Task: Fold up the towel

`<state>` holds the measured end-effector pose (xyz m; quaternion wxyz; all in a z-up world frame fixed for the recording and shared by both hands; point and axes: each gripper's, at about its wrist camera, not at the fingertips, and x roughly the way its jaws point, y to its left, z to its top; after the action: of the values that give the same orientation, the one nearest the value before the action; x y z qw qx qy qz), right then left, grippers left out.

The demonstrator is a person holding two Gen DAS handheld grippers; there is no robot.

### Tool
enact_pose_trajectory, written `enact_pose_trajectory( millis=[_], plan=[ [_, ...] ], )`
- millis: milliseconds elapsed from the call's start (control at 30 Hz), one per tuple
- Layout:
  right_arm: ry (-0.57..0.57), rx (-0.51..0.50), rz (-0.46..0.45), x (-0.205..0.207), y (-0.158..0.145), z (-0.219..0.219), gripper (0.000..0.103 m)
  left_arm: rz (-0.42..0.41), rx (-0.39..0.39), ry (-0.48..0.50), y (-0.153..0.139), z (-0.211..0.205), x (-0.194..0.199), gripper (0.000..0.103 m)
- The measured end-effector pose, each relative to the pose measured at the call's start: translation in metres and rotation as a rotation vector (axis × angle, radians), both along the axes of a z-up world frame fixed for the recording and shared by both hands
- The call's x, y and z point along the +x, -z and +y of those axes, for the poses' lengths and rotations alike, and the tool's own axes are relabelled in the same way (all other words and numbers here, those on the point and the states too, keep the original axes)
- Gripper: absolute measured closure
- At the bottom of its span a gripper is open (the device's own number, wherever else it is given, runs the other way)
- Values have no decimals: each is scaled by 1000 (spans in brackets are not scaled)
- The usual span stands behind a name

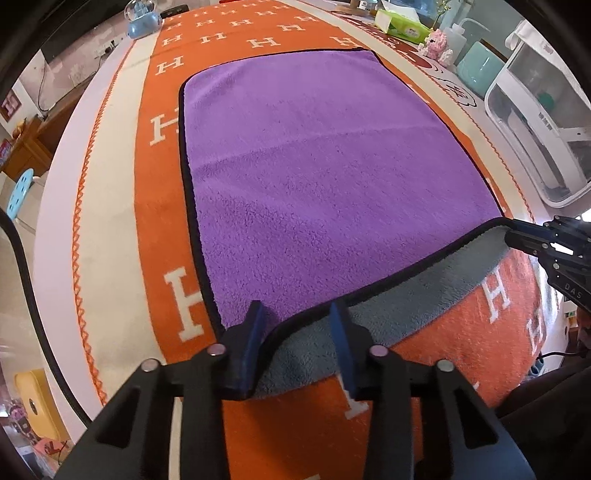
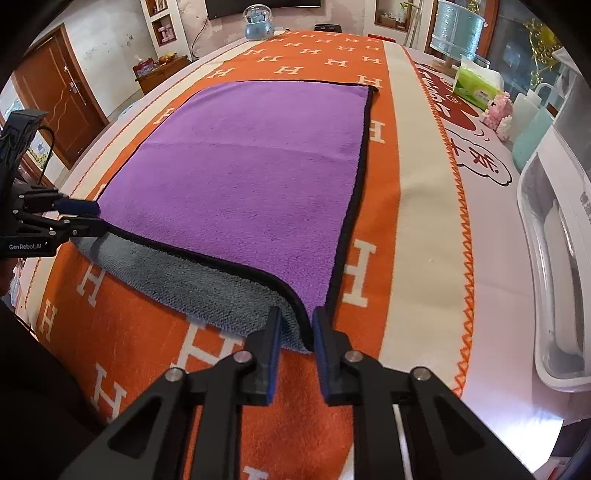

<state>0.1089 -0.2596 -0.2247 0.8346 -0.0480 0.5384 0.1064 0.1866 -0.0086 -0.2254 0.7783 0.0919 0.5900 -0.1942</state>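
A purple towel (image 1: 325,177) with a black hem and grey underside lies spread on the orange H-patterned cloth; it also shows in the right wrist view (image 2: 251,177). Its near edge is lifted, showing the grey side (image 1: 399,306). My left gripper (image 1: 299,314) straddles the near left corner with its jaws apart around the hem. My right gripper (image 2: 295,317) holds the near right corner, the hem pinched between its narrow jaws. Each gripper shows in the other's view: the right one (image 1: 517,232) and the left one (image 2: 92,218), both at the towel's edge.
An orange and cream table cloth (image 2: 417,206) covers the table. Along the right side stand a white plastic bin (image 1: 535,122), a teal container (image 1: 476,70), a green tissue pack (image 2: 476,88) and a pink toy (image 2: 498,110). A blue snow globe (image 2: 258,22) stands at the far end.
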Motion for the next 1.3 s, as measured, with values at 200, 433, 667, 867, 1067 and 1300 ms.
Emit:
enact_pose_trajectory(
  millis=[200, 433, 667, 867, 1067, 1300],
  plan=[
    [5, 13, -5, 0, -3, -2, 94, 18, -16, -17, 1, 8, 2, 83],
    [12, 22, -12, -1, -5, -3, 96, 31, -15, -6, 2, 11, 1, 85],
    [9, 22, -18, -2, -7, -3, 96, 29, 13, -18, 4, 16, 0, 75],
    [7, 23, -23, -3, -9, -3, 96, 39, 8, -11, 5, 21, -1, 80],
    [8, 29, -27, -3, -12, -3, 96, 34, 9, 4, 4, 23, -5, 95],
    [2, 25, -28, -3, -15, -2, 98, 30, 25, 1, 1, 18, -7, 98]
  ],
)
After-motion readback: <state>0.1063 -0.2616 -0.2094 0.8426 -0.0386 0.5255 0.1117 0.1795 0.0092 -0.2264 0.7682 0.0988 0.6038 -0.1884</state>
